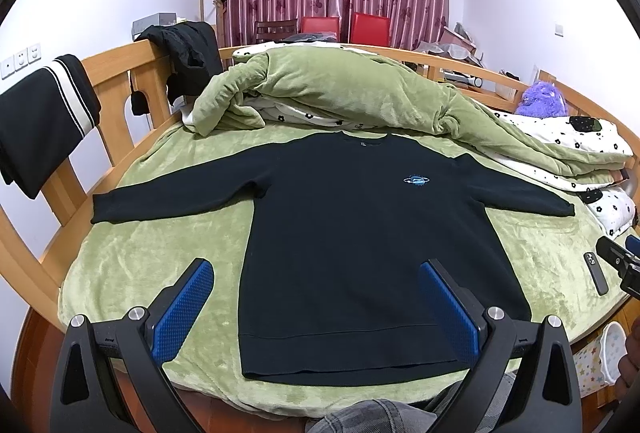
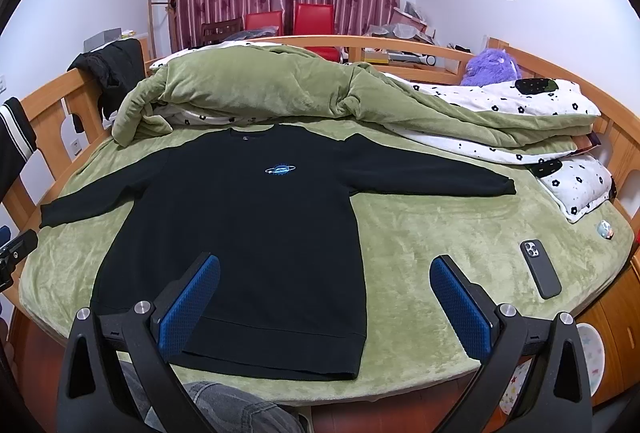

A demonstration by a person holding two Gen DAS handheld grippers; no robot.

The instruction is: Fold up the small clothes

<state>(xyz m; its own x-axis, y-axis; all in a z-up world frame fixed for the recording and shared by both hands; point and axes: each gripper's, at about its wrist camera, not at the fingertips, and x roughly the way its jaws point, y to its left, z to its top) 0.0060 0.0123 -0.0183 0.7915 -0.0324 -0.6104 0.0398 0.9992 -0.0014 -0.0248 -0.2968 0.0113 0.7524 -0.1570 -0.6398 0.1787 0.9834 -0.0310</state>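
Note:
A black long-sleeved sweater (image 1: 340, 233) with a small blue chest logo lies flat, front up, on the green bed sheet (image 1: 140, 253), both sleeves spread out sideways. It also shows in the right wrist view (image 2: 240, 233). My left gripper (image 1: 316, 277) is open and empty, hovering above the sweater's lower left hem. My right gripper (image 2: 324, 273) is open and empty, above the lower right hem. The right gripper's tip (image 1: 618, 261) shows at the left wrist view's right edge.
A bunched green quilt (image 1: 340, 93) and floral bedding (image 2: 520, 113) lie behind the sweater. A dark phone (image 2: 540, 269) lies on the sheet at right, near a small round item (image 2: 605, 229). Wooden bed rails (image 1: 112, 105) carry dark clothes. A purple plush (image 2: 490, 67) sits far right.

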